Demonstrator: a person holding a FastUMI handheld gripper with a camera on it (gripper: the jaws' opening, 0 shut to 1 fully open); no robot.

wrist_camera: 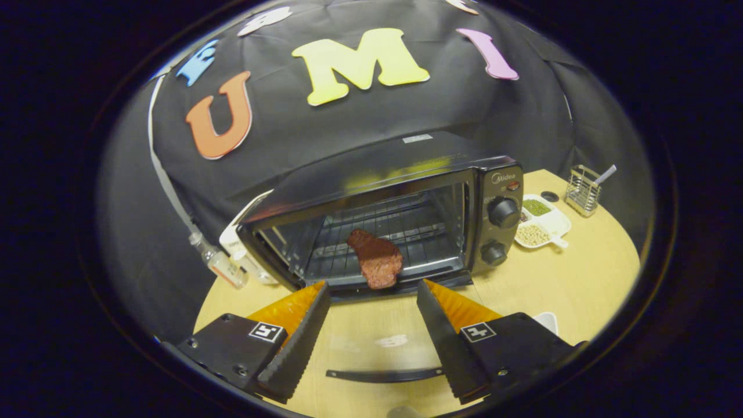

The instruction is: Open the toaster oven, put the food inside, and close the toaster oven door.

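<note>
The black toaster oven (406,159) stands on the round wooden table (586,284) with its door swung down flat toward me. The door's handle (383,374) shows low between my fingers. A reddish-brown piece of meat (377,259) lies on the wire rack (400,223) inside, at the front edge of the opening and partly overhanging it. My gripper (372,288) is open, just in front of the opening and above the lowered door. Its orange-backed fingertips sit either side of the meat without touching it, and nothing is between them.
To the right of the oven are a white divided dish (551,223) of beans and grains, a small black disc (549,196) and a wire holder (582,188) with a utensil. To its left, a clear bottle (220,264) stands beside a white object (233,237).
</note>
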